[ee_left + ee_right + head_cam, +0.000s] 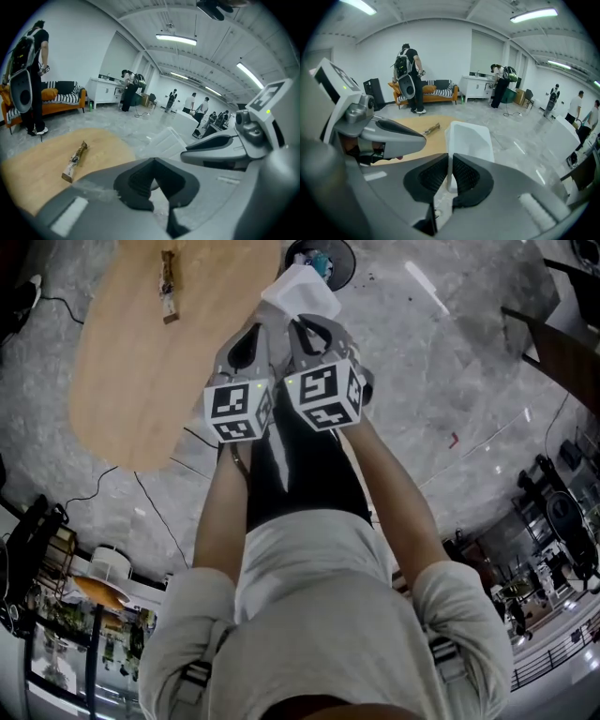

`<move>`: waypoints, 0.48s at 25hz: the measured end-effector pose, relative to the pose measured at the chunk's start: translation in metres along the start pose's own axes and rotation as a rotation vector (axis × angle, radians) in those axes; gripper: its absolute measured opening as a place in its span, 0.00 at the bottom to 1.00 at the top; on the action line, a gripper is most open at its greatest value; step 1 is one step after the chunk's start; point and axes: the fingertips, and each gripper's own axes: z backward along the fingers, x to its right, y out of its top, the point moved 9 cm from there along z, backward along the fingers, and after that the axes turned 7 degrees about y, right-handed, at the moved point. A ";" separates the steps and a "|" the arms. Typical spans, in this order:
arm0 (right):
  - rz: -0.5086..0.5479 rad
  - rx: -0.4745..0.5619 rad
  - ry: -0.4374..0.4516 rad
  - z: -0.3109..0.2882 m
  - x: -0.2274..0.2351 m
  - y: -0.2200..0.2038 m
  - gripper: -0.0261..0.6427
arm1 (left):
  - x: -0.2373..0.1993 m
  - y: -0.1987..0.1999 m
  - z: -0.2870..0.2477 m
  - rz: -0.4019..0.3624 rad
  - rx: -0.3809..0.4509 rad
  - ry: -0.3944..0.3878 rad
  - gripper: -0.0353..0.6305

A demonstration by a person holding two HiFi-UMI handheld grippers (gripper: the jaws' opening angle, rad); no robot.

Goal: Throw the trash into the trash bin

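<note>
A white plastic container (302, 292) is carried in the air in front of the person. My right gripper (449, 180) is shut on its thin near wall, and its open tub (469, 139) shows beyond the pads. My left gripper (153, 180) is shut right beside it, and a pale sliver sits between its pads. It appears to pinch the container's (164, 139) left corner. In the head view both grippers, left (266, 317) and right (309, 322), point side by side at the container. A round black trash bin (323, 259) with rubbish inside stands on the floor just beyond it.
An oval wooden table (141, 362) lies to the left, with a crumpled wrapper (169, 287) on it. The wrapper (75, 161) also shows in the left gripper view. Cables run over the grey marble floor (450, 362). Several people, an orange sofa (426, 93) and white counters stand farther off.
</note>
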 end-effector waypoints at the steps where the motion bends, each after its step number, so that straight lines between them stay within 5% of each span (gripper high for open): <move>1: -0.018 0.000 -0.009 0.004 0.008 -0.006 0.09 | 0.007 -0.001 -0.004 -0.002 -0.009 -0.006 0.08; 12: -0.179 0.013 -0.074 0.012 0.078 -0.029 0.09 | 0.056 0.023 -0.071 -0.091 -0.055 -0.118 0.08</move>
